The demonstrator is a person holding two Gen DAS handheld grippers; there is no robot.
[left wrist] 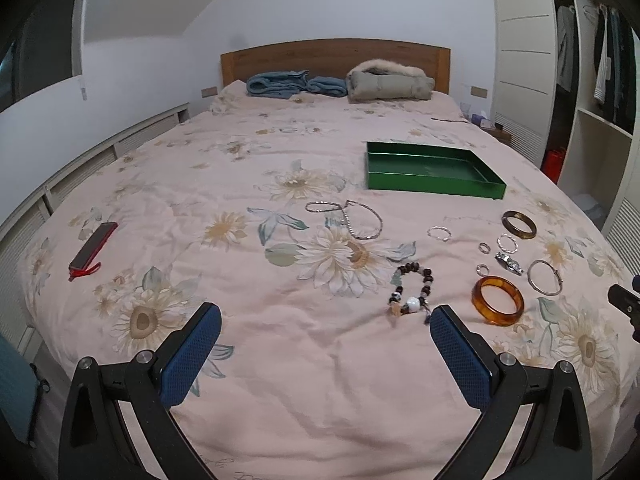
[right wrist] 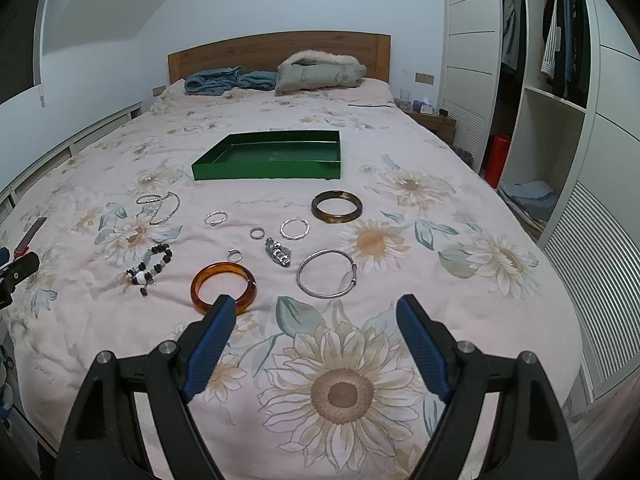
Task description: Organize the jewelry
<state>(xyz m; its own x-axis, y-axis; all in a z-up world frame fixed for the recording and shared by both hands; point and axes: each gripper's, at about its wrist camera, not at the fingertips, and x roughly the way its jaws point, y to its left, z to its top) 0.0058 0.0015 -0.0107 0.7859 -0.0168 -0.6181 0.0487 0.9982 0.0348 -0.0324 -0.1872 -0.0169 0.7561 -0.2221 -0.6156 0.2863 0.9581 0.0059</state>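
Right wrist view: jewelry spread on our floral bedspread.
Both our left gripper and right gripper hang spread wide, holding nothing; the amber bangle, silver bangle and beaded bracelet lie before the green tray.

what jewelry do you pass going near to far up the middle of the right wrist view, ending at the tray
amber bangle → small ring → second small ring → twisted silver ring → green tray
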